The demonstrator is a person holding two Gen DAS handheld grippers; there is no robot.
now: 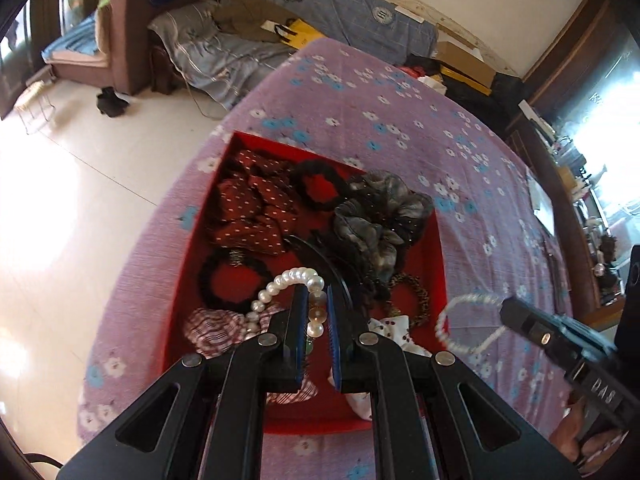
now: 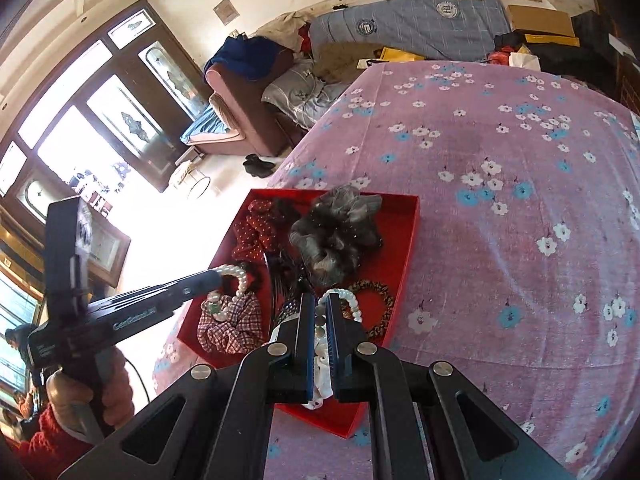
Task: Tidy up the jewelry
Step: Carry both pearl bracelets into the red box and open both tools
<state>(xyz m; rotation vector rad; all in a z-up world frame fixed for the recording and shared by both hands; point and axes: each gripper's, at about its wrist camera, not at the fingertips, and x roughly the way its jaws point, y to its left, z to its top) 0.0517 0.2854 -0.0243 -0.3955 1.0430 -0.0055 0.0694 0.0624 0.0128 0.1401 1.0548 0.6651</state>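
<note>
Pearl bracelet (image 1: 288, 284), round white beads, looped

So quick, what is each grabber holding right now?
Left gripper: shut on a pearl bracelet.
Right gripper: shut on a second pearl bracelet.

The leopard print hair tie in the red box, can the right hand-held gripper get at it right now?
Probably not yet: the right hand-held gripper is shut on a pearl bracelet, though the leopard print hair tie lies uncovered just beside it.
</note>
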